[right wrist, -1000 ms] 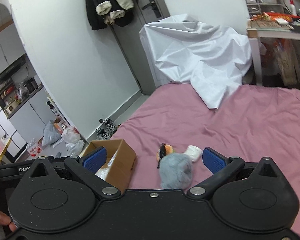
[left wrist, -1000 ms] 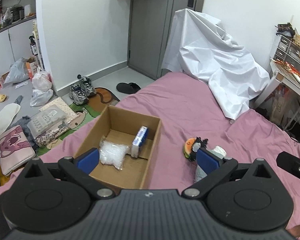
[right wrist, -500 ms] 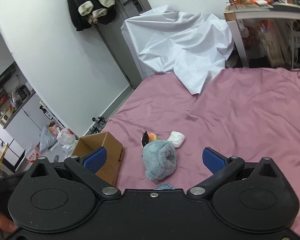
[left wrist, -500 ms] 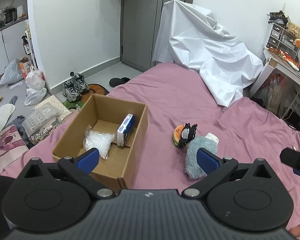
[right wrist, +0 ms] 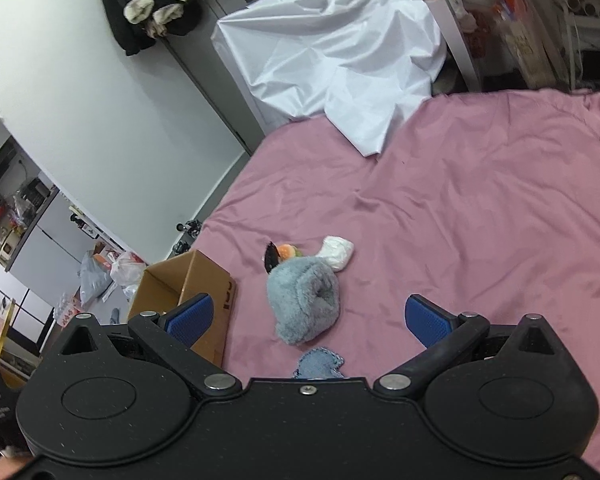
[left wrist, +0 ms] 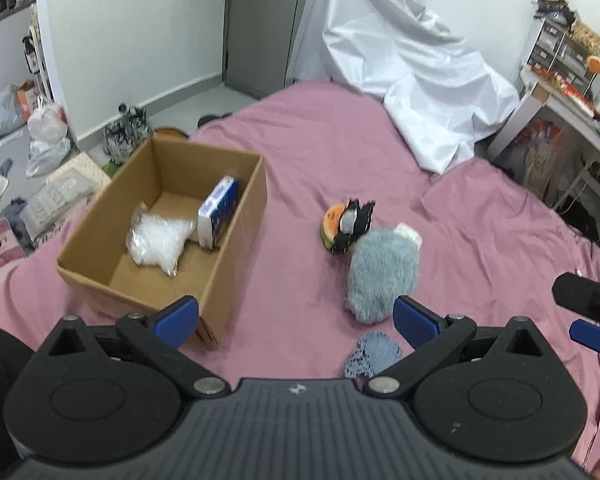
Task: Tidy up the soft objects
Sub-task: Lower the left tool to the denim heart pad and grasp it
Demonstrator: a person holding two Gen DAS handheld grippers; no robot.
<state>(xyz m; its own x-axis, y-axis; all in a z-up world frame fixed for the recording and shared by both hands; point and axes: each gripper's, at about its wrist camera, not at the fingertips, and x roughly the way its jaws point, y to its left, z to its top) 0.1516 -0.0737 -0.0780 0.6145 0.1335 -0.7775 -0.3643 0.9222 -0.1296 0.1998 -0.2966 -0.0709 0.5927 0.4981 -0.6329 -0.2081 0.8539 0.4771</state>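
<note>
Grey fluffy plush (left wrist: 382, 274) rolled, on pink bedsheet (left wrist: 312, 152) | both hand-held grippers spread wide, empty

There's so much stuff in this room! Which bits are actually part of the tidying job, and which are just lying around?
Part of the job:
cardboard box
grey fluffy toy
burger toy
white soft bundle
blue cloth scrap
clear bag and blue carton, already in the box

Just lying about:
white sheet
shoes
plastic bags
hanging jacket
</note>
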